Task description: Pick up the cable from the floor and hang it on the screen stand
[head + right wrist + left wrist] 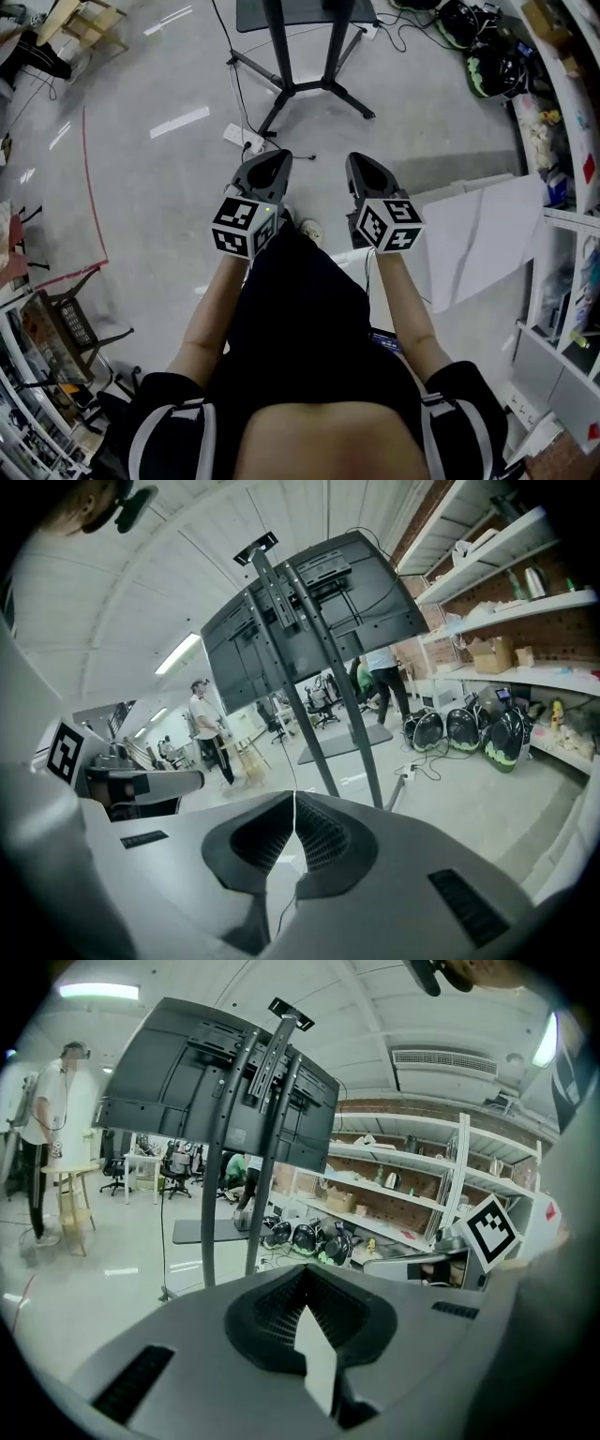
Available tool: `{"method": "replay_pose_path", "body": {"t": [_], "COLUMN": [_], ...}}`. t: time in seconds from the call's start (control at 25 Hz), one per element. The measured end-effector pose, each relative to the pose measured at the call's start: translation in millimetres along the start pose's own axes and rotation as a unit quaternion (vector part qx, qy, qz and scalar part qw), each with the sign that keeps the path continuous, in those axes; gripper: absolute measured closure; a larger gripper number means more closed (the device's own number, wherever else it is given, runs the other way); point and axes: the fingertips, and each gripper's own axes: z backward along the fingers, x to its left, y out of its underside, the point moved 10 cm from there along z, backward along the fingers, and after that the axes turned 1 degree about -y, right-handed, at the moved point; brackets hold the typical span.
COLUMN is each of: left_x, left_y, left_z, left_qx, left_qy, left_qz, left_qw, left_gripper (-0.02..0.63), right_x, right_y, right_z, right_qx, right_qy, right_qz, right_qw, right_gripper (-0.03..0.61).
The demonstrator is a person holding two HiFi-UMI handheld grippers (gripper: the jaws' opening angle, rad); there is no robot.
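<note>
"Jaws?"
"Left gripper and right gripper are both pressed together, nothing between them."
"The cable?"
"On the floor beside the screen stand base — both grippers near it."

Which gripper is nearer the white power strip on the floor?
Left. In the head view the left gripper points just right of the white power strip; the right gripper is farther off to the right.

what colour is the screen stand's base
Black. The screen stand's base shows best in the head view, its legs splayed on the floor.
</note>
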Motion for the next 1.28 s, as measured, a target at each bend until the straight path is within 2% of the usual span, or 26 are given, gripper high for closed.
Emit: {"method": "replay_pose_path", "body": {"t": [0.32,0.48,0.64,0.84,0.96,1.12,1.28], "left_x": [32,51,71,88,98,115,134], "left_y": [-3,8,32,57,75,107,138], "left_z": [-49,-70,-91,-118,-136,-157,-180], "left_qx": [-0.002,0.0,0.013,0.021,0.021,0.022,0.038], "left_qy": [0.048,0.075,0.091,0.102,0.102,0.11,0.119], "left_qz": [-0.029,-0.023,-0.013,-0.002,-0.015,-0.057,-0.064], "left_qw": [0.9984,0.997,0.9956,0.9946,0.9945,0.992,0.9902], "left_gripper": [0.606,0.607,0.606,0.606,0.607,0.607,0.607], "right_x": [-12,-22,-34,-58,-78,-101,-124], "right_y": [-15,-10,7,29,48,80,109], "right_z": [-42,-67,-94,-118,-134,-155,-179], "right_qx": [-0.003,0.001,0.01,0.013,0.015,0.018,0.023], "right_qy": [0.017,0.029,0.044,0.043,0.046,0.055,0.058], "right_qz": [-0.013,-0.033,-0.042,-0.049,-0.052,-0.066,-0.075], "right_qw": [1.0,0.999,0.998,0.998,0.997,0.996,0.995], "right_gripper": [0.555,0.555,0.555,0.554,0.554,0.554,0.554]}}
